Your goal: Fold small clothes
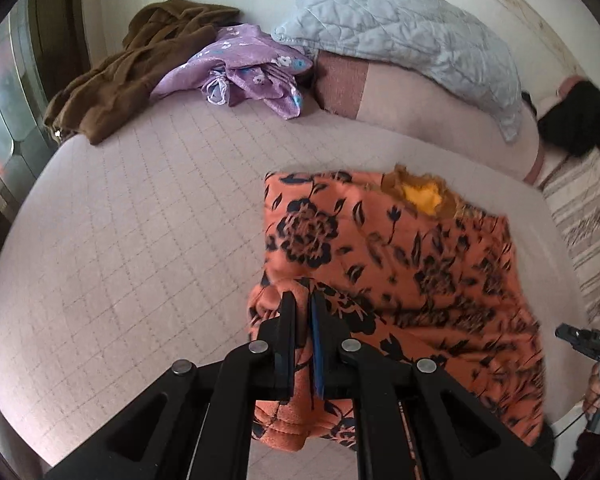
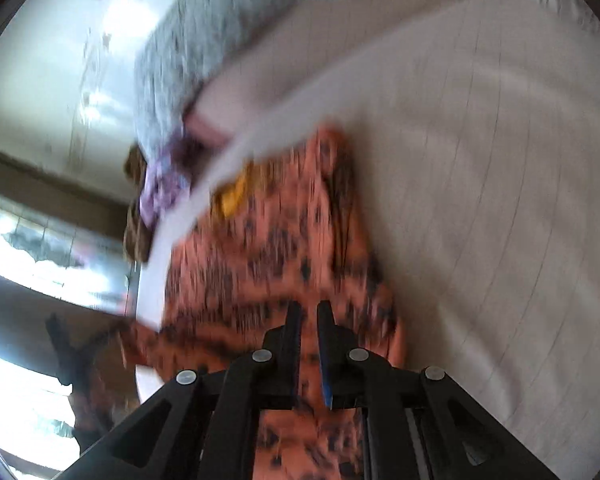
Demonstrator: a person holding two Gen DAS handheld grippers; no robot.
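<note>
A: Left wrist view showed the left gripper [image 1: 303, 300] clenched on a fold of the orange floral garment [image 1: 400, 264], which lay on the pink quilted bed [image 1: 140, 220]. The thin pinch could slip.

B: And the right gripper [image 2: 309, 310]?

A: Blurred; a narrow gap, cloth between the fingers, grip I cannot tell. I counted one orange garment, one purple garment [image 1: 244, 68], one brown garment [image 1: 132, 68], one grey pillow [image 1: 400, 36].

We see soft, even daylight on the bed [image 1: 140, 208] in the left view — mostly sharp, with slight smearing on the orange cloth [image 1: 400, 264]. Our right view is heavily motion-blurred, its window [image 2: 28, 240] blown out white. Both bend at dark edges.
</note>
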